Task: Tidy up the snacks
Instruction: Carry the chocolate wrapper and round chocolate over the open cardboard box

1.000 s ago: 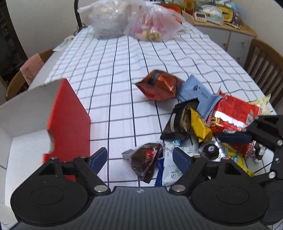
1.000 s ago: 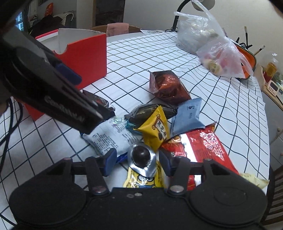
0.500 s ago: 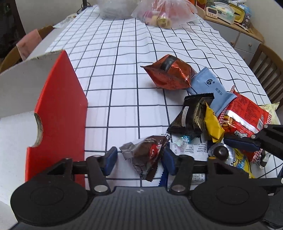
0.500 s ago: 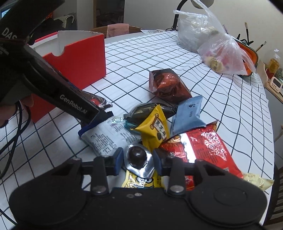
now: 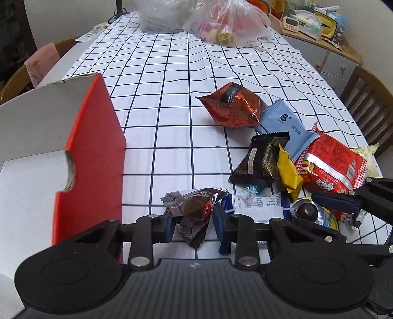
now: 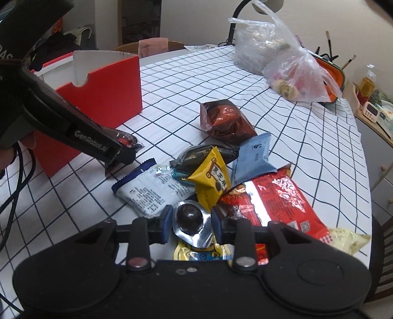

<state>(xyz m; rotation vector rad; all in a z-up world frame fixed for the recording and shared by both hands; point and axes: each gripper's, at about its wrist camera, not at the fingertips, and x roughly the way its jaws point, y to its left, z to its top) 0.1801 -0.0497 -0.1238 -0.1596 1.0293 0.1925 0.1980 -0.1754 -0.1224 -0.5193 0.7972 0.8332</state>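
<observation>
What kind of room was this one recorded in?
Most likely a home dining room. A long table under a checked tablecloth has wooden chairs around it, a sideboard along the wall is crowded with household odds and ends, and a desk lamp stands at the far end.

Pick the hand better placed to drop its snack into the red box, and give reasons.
Left. Its gripper is closing on the brown packet right beside the red box; the right gripper is farther away.

Both wrist views close, angled down; share snack pile, red box.
</observation>
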